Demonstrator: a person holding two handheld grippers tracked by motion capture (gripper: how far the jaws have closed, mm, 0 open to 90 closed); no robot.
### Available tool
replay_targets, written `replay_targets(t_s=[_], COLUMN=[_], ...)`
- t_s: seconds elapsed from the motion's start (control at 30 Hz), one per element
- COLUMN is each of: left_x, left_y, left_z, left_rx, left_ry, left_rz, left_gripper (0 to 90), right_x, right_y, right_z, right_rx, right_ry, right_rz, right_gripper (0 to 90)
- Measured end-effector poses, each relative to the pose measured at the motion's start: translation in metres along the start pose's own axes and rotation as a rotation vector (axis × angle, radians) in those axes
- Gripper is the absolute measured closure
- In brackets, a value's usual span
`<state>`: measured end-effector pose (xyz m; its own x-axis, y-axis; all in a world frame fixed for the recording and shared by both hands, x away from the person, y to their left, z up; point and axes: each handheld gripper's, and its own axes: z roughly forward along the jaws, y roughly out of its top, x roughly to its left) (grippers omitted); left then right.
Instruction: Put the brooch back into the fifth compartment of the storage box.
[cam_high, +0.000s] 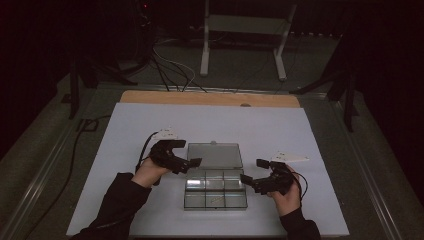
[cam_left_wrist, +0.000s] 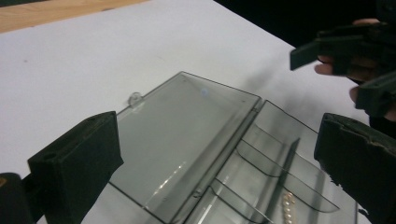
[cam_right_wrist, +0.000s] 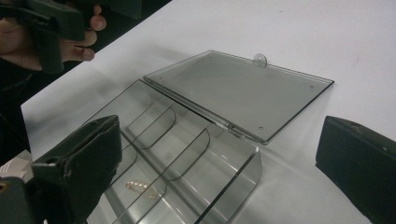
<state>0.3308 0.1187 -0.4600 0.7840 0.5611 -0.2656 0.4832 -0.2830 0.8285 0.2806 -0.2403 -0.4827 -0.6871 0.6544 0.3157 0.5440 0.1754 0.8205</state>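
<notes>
A clear plastic compartment box (cam_high: 215, 192) lies on the white sheet (cam_high: 130, 130), with its lid (cam_high: 215, 155) swung open and flat behind it. A small pearl-like chain (cam_high: 216, 200) rests in a front compartment, the same chain (cam_left_wrist: 289, 207) (cam_right_wrist: 139, 186) seen close up. My left gripper (cam_high: 185, 153) hovers open at the box's left rear corner, its jaws spanning lid (cam_left_wrist: 187, 130) and tray (cam_left_wrist: 271, 163). At the box's right side my right gripper (cam_high: 254, 170) is open too, holding nothing. The left gripper view catches the right gripper (cam_left_wrist: 345, 46), and the right gripper view catches the left gripper (cam_right_wrist: 51, 23).
The white sheet covers a wooden tabletop (cam_high: 210, 98) whose bare strip shows at the back. Cables (cam_high: 170, 70) and a metal stand (cam_high: 245, 40) sit on the dark floor beyond. A metal rail (cam_high: 50, 160) runs along the table's left side.
</notes>
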Motion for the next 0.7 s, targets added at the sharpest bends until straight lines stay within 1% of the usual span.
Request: replay_targets(t_s=[0.03, 0.2, 0.23, 0.37, 0.47, 0.63, 0.7], left_x=[0.003, 0.013, 0.014, 0.019, 0.023, 0.029, 0.031], left_y=[0.000, -0.002, -0.002, -0.003, -0.004, -0.006, -0.007], left_z=[0.000, 0.003, 0.004, 0.008, 0.010, 0.012, 0.013], left_rx=[-0.003, -0.009, -0.001, 0.001, -0.001, -0.008, -0.002], left_ry=[0.012, 0.028, 0.034, 0.051, 0.058, 0.075, 0.084], left_rz=[-0.006, -0.042, -0.045, -0.052, -0.080, -0.097, -0.110], left_gripper=[1.7, 1.7, 1.7, 1.8, 1.8, 1.8, 1.8], right_x=[0.000, 0.001, 0.001, 0.000, 0.000, 0.001, 0.001], right_y=[0.000, 0.000, 0.000, 0.000, 0.000, 0.000, 0.000], right_z=[0.000, 0.001, 0.001, 0.000, 0.001, 0.001, 0.001], right_rx=[0.001, 0.002, 0.001, 0.000, 0.001, 0.004, 0.002], right_ry=[0.001, 0.001, 0.001, 0.001, 0.001, 0.002, 0.001], right_rz=[0.001, -0.004, -0.003, -0.001, -0.001, -0.008, -0.006], right_gripper=[0.7, 0.7, 0.7, 0.7, 0.7, 0.7, 0.7])
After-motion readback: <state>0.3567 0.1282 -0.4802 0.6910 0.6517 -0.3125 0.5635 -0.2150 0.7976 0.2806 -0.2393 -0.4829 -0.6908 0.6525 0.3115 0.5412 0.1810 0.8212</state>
